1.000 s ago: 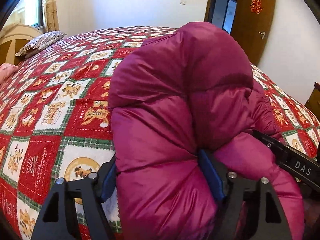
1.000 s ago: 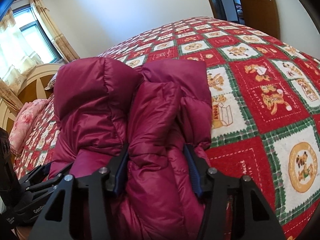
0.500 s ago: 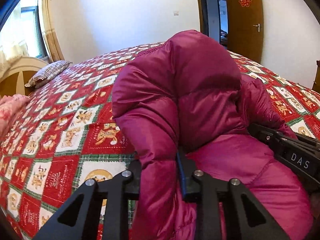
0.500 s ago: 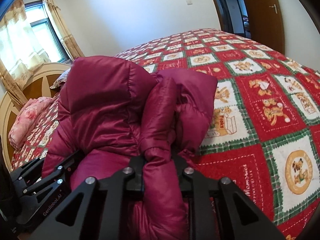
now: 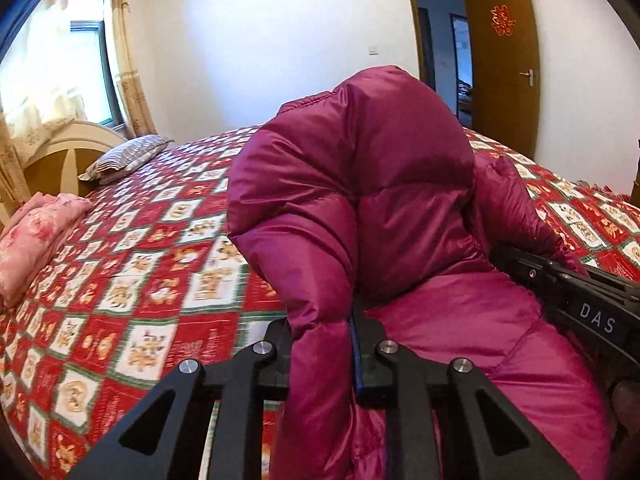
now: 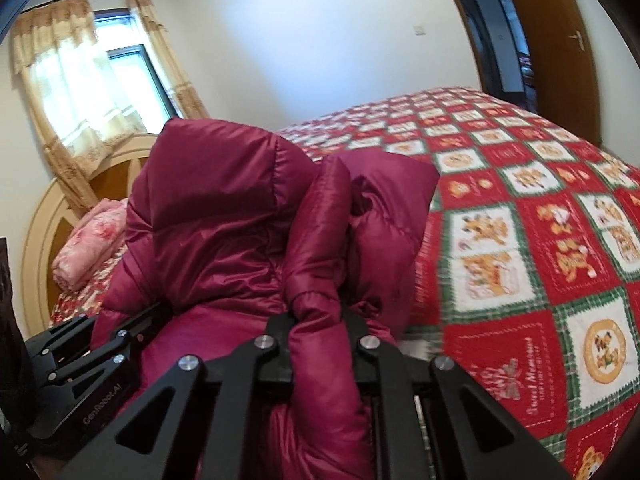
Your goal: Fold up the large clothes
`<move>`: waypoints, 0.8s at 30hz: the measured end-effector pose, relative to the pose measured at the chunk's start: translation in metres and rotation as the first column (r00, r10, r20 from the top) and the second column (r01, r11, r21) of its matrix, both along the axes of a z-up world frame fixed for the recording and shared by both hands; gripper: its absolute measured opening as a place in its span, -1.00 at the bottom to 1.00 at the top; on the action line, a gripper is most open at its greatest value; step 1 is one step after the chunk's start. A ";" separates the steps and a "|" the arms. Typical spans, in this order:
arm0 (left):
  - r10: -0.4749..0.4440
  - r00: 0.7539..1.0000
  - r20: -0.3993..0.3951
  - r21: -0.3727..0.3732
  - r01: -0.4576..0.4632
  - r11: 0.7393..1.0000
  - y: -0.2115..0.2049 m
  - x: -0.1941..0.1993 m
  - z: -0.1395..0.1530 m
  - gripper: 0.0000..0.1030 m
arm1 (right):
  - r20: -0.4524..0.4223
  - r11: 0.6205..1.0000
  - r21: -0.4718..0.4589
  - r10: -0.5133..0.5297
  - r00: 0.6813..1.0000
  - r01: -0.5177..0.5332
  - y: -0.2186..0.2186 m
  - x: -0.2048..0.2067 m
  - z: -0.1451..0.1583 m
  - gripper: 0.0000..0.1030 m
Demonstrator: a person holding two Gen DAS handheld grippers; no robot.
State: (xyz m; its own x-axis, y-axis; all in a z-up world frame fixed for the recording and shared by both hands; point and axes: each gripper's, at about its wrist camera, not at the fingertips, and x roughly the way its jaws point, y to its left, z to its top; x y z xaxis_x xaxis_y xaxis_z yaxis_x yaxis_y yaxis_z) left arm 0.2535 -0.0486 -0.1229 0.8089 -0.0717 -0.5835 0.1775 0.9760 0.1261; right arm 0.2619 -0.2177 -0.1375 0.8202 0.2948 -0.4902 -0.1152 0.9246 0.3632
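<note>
A magenta puffer jacket (image 5: 360, 184) is bunched up and lifted above the bed; it also fills the right wrist view (image 6: 224, 220). My left gripper (image 5: 324, 356) is shut on a thick fold of the jacket's near edge. My right gripper (image 6: 320, 344) is shut on another fold of the same edge. Each gripper shows in the other's view: the right one at the right edge (image 5: 576, 300), the left one at the lower left (image 6: 84, 364). The jacket's lower part is hidden behind the grippers.
The bed has a red, white and green patterned quilt (image 5: 132, 280). A folded pink blanket (image 5: 36, 232) and a striped pillow (image 5: 124, 156) lie by the headboard (image 6: 52, 220). A brown door (image 5: 500, 64) stands open at the far wall. A curtained window (image 6: 100, 80) is behind the headboard.
Both grippers closed from wide open onto folds of the jacket, then rose, lifting the bunched jacket higher off the quilt.
</note>
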 end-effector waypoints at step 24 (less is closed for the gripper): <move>0.172 0.984 0.040 -0.019 -0.171 0.985 0.101 -0.026 0.027 -0.64 | 0.057 0.979 -0.038 0.204 0.977 -0.202 0.096 0.020 0.031 -0.72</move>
